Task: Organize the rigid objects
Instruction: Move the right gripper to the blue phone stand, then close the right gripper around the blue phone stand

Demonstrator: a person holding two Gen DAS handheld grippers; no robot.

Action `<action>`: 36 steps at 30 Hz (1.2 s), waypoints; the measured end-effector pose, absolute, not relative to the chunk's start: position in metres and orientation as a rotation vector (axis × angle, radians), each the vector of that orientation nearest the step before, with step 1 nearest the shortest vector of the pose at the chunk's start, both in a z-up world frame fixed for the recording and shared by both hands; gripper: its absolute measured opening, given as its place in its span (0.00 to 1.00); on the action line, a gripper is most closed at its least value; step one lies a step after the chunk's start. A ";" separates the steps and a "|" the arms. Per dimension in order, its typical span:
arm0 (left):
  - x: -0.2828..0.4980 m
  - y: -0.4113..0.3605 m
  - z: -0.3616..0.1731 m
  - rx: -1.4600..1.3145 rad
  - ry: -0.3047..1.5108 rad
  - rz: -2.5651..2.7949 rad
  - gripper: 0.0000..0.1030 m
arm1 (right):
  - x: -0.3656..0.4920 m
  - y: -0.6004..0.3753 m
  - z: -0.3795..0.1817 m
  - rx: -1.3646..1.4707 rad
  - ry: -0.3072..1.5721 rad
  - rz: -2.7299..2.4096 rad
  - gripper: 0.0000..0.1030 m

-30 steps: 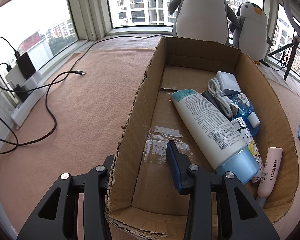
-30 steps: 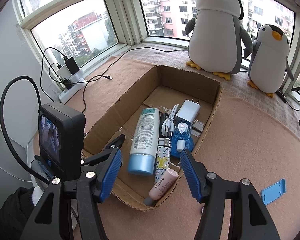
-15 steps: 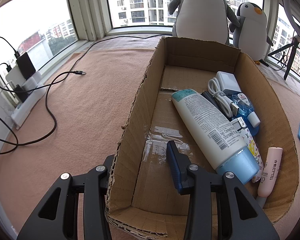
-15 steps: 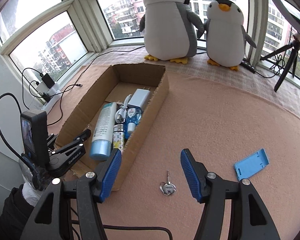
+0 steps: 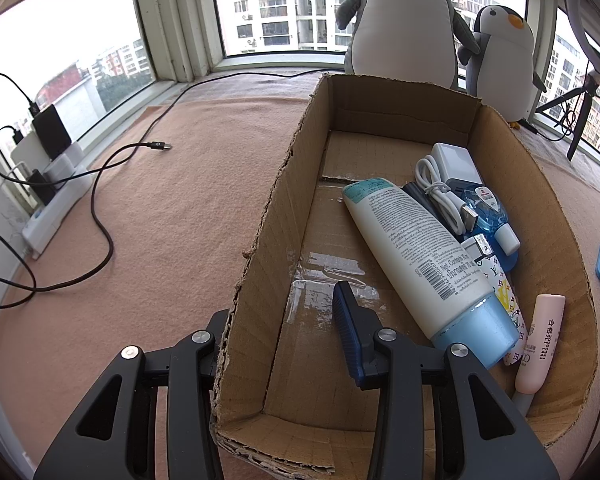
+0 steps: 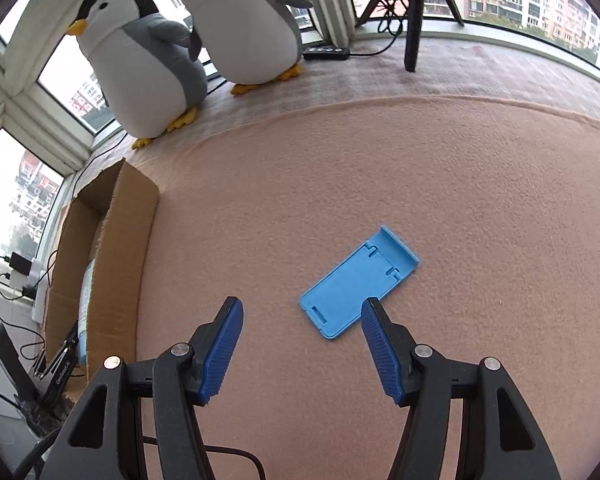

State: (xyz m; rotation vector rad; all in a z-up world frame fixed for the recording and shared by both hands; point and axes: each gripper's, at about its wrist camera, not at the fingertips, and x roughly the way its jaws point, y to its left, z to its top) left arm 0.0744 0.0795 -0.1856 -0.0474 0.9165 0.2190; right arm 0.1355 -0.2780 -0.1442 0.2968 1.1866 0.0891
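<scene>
Having swung away from the box (image 6: 100, 264), the right gripper (image 6: 302, 346) now hangs with jaws apart and empty just short of the blue stand (image 6: 358, 282) lying flat on the surface (image 6: 480, 208), likely next for boxing, while the left gripper (image 5: 284, 336) stays clenched on the box wall.

2 plush penguins (image 6: 148, 64), tripod (image 6: 414, 8) by window.

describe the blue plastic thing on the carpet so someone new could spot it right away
Start at the cardboard box on the peach carpet. Look right, to the open floor outside it. The blue phone stand lies there alone: flat, rectangular, slotted, one lipped end.
</scene>
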 end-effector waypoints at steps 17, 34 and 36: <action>0.074 0.079 -0.186 -0.048 0.916 0.219 0.38 | 0.181 -0.290 -0.168 0.351 1.249 0.077 0.56; 0.074 0.080 -0.186 -0.048 0.916 0.219 0.37 | 0.161 -0.239 -0.172 -0.054 1.199 0.130 0.44; 0.074 0.080 -0.186 -0.047 0.916 0.218 0.37 | 0.158 -0.237 -0.172 -0.089 1.192 0.122 0.38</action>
